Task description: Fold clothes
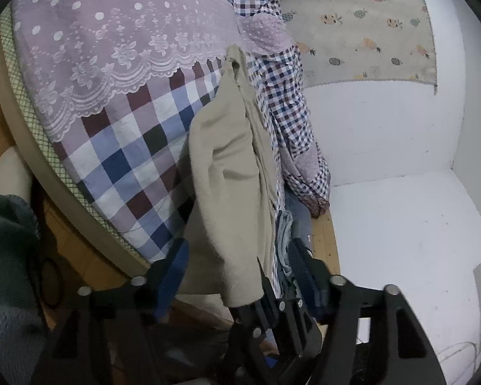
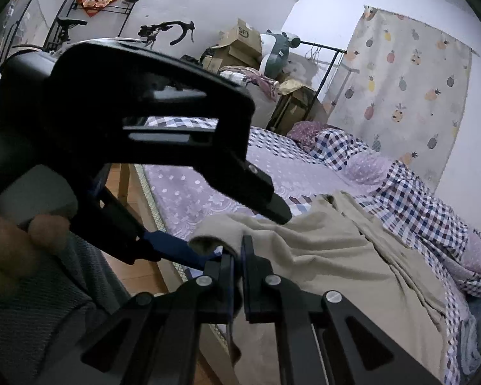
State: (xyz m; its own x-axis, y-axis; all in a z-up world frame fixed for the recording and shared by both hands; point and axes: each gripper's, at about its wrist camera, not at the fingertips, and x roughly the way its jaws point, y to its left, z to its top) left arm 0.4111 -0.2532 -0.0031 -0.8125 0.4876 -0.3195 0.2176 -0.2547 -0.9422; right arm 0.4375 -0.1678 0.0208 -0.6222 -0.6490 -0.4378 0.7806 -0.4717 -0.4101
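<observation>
A beige garment hangs down over the near edge of the bed; in the right wrist view the same beige garment spreads across the bed. My left gripper is open, and the cloth passes loosely between its blue pads. My right gripper is shut on the garment's near edge. Its black fingertips pinch the lower hem in the left wrist view. In the right wrist view my left gripper reaches in from the left, held by a person's hand.
A rumpled checked quilt lies along the wall side of the bed, next to blue denim. A pineapple-print cloth hangs on the white wall. Boxes, a rack and a bicycle stand beyond. Wooden floor borders the bed.
</observation>
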